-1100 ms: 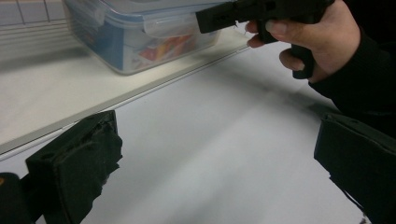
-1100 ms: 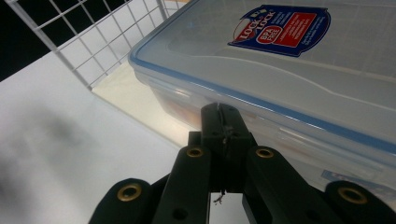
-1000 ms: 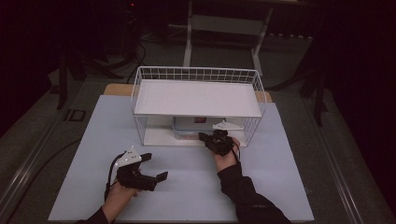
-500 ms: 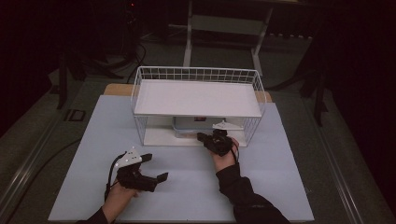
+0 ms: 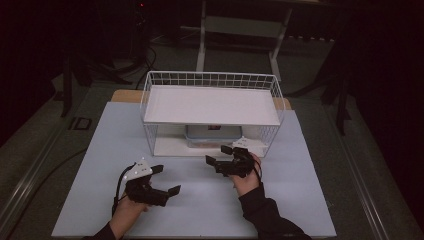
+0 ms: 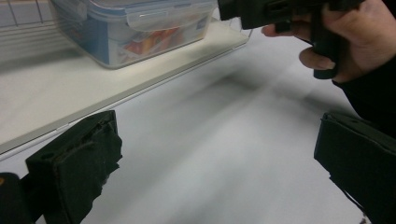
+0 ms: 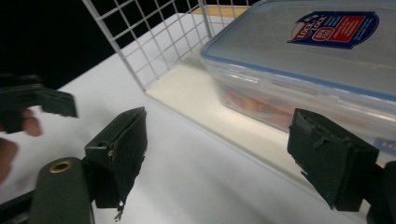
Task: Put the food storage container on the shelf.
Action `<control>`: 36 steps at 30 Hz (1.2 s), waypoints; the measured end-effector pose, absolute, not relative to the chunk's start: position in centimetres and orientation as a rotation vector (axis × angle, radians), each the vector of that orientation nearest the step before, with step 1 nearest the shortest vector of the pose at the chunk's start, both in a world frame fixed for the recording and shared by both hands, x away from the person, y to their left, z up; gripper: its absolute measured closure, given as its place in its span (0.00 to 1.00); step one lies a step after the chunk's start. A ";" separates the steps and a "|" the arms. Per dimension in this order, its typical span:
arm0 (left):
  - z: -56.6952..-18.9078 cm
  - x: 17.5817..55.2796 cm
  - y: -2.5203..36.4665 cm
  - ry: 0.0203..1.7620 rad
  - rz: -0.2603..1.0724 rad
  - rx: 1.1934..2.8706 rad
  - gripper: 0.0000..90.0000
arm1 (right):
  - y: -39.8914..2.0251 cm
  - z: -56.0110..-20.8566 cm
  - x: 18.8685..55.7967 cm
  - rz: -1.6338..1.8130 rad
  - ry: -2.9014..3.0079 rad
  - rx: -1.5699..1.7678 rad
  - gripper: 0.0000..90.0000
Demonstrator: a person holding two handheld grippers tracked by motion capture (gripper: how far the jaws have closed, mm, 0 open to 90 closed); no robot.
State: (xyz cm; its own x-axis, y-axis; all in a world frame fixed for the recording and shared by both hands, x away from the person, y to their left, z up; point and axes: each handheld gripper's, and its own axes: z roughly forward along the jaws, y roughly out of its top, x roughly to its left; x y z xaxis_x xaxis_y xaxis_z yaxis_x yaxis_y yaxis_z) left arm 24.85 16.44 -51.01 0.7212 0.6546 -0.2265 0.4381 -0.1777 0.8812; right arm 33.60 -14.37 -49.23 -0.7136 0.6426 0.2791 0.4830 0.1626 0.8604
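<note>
– Plastic food box (image 5: 211, 135) with the blue-trimmed lid: where does it sit?

– On the lower board of the white wire shelf rack (image 5: 212, 80), under the rack's upper shelf, toward the middle of the opening. In the right gripper view the box (image 7: 322, 60) lies flat with a red and blue label on its clear lid, and something reddish shows through its wall.

– And the right gripper (image 5: 221, 155)?

– Just in front of the rack's open side, over the bench (image 5: 310, 190), pointing toward the person's left. Its fingers (image 7: 123, 144) have just been opening and now stand wide apart, with nothing between them; the box is beyond them, not touched.

– The left gripper (image 5: 167, 181)?

– Lower left on the bench, well apart from the rack, held in the person's left hand (image 5: 125, 212). Its fingers (image 6: 77, 163) are spread too, with bare bench between them. Its own view looks across at the box (image 6: 135, 25) on the rack's board and at the right hand (image 6: 345, 42) wrapped around the other gripper's handle.

– Is the lid on?

– Yes, it sits closed on the box, with a side clasp folded down.
</note>
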 end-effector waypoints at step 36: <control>-50.7 23.9 16.3 0.818 0.244 1.842 0.01 | -21.6 -48.4 25.9 1.550 2.239 0.993 0.16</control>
State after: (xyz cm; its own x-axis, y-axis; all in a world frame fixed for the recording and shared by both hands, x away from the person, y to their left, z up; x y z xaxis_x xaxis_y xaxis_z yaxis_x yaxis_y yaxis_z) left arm 23.92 16.31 -50.72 0.7449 0.6355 -0.2033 0.4197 -0.2095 0.8831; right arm 25.92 -21.62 -48.41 -0.7392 0.6502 0.1754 0.3932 0.2052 0.8963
